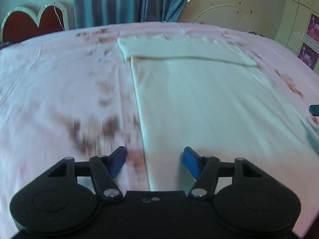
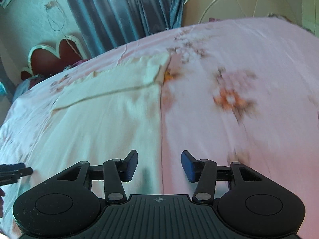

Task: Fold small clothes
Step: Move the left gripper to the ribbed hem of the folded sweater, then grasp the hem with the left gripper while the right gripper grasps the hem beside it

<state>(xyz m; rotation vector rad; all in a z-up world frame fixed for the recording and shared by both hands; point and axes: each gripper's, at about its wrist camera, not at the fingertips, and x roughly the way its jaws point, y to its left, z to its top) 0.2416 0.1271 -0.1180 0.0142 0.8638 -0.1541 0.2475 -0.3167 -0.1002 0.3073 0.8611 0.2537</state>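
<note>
On the pink flowered bedsheet (image 1: 49, 83) a cream garment (image 1: 199, 99) lies flat, its far end folded back in a band. The left gripper (image 1: 154, 162) hangs spread and empty over the garment's left edge, the right gripper (image 2: 159, 165) likewise over its right edge. Blue curtains (image 1: 123, 0) hang beyond.

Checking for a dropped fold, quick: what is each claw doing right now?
Left claw: open, empty, above the left edge of the cream ribbed knit garment.
Right claw: open, empty, above that garment's right edge.

cream garment (image 1: 199, 99) lying flat, top folded
</note>
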